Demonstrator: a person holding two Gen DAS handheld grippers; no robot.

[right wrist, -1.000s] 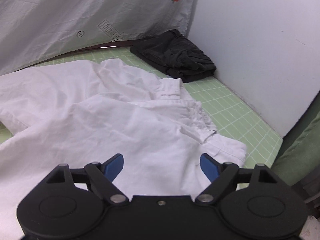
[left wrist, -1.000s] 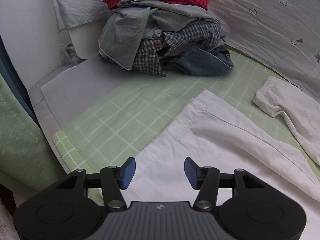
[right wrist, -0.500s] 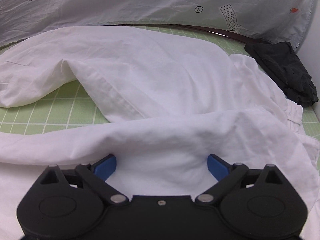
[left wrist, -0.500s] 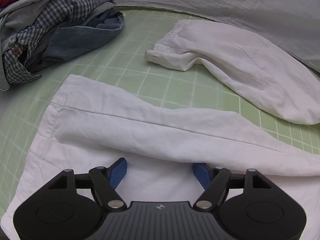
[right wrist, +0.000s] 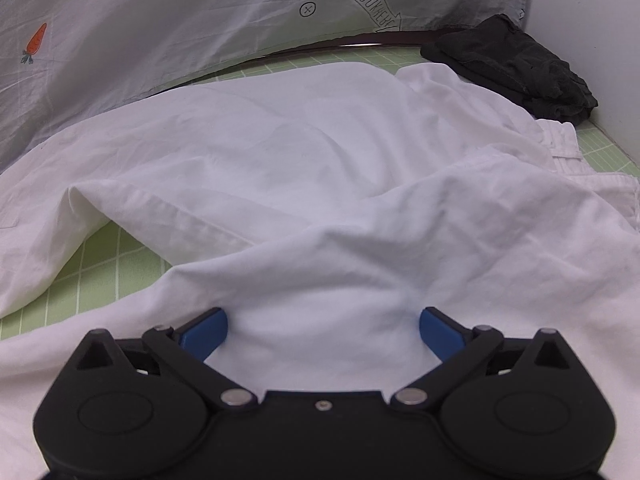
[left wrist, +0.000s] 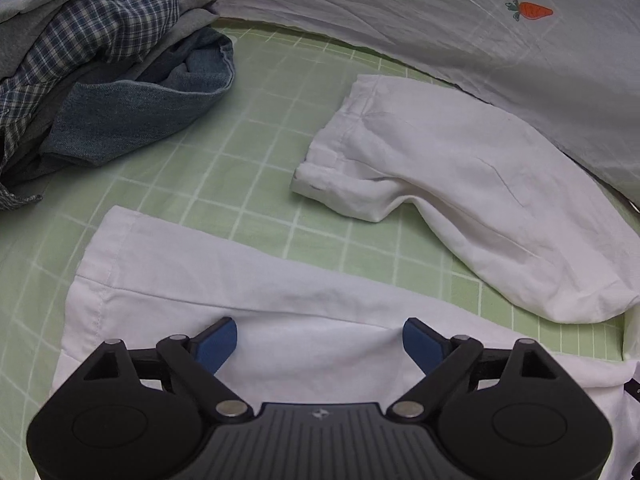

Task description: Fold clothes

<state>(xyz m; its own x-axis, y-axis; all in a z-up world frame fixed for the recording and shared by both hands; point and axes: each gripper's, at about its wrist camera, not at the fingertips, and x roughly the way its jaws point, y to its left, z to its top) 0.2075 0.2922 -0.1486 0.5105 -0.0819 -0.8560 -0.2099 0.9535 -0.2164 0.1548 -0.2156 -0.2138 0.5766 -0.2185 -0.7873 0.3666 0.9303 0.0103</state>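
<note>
White trousers (left wrist: 460,184) lie spread on a green checked mat (left wrist: 260,140). In the left wrist view one leg ends in a hem at mid-frame, and the other leg (left wrist: 192,276) runs under my left gripper (left wrist: 320,340). Its jaws are opening, wide apart, with flat white cloth lying between the blue fingertips (left wrist: 216,342). In the right wrist view the trousers (right wrist: 300,160) rise in a bunched ridge. My right gripper (right wrist: 322,330) is low on that ridge, its jaws opening, and a hump of cloth fills the gap without being pinched.
A pile of clothes (left wrist: 100,60), checked, grey and denim, sits at the mat's far left. A grey sheet with a carrot print (left wrist: 440,20) borders the back. A folded black garment (right wrist: 516,68) lies at the far right corner beside a white wall (right wrist: 592,20).
Both grippers' jaws have spread wider. The left view swung from the clothes pile to the trouser legs. The right view swung from the waistband and black garment and sank onto the cloth.
</note>
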